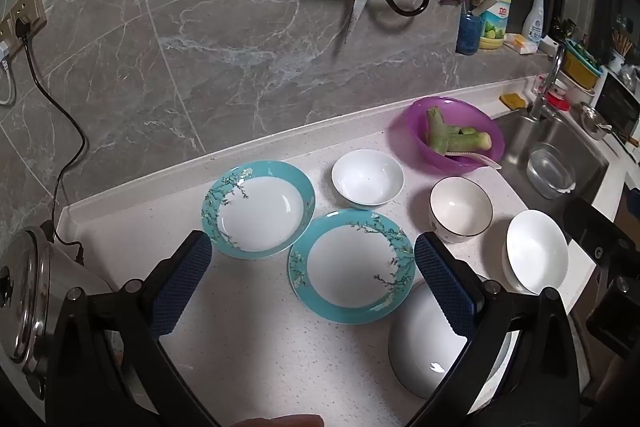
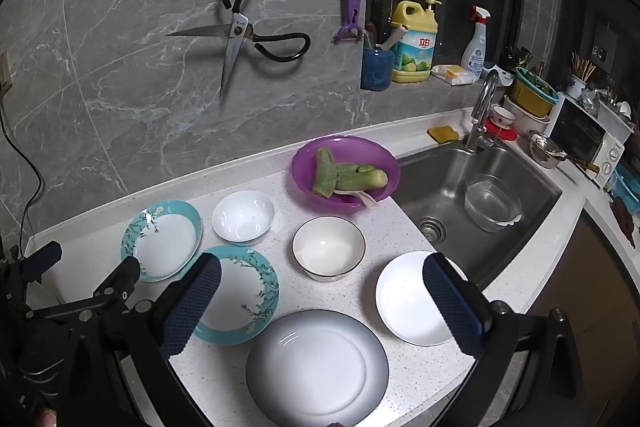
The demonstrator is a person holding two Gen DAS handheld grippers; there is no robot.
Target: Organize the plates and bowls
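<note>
On the white counter lie two teal-rimmed plates with a blossom pattern, one further left point(image 1: 260, 211) point(image 2: 164, 241) and one nearer point(image 1: 352, 267) point(image 2: 240, 295). Behind them sits a small white bowl point(image 1: 367, 177) point(image 2: 243, 215). A cream bowl with a dark rim point(image 1: 460, 209) point(image 2: 329, 247) stands to the right. A wider white bowl point(image 1: 536, 251) point(image 2: 408, 297) rests near the sink. A grey-edged white plate point(image 1: 424, 339) point(image 2: 316, 367) lies closest. My left gripper point(image 1: 314, 251) hovers open over the teal plates, holding nothing. My right gripper point(image 2: 322, 267) hangs open and empty above the grey-edged plate.
A purple bowl point(image 2: 346, 173) of green vegetable pieces stands at the back by the steel sink point(image 2: 460, 179), which holds a clear container. A steel kettle point(image 1: 28, 299) with a cord is at the far left. Scissors and a cutting board hang on the wall.
</note>
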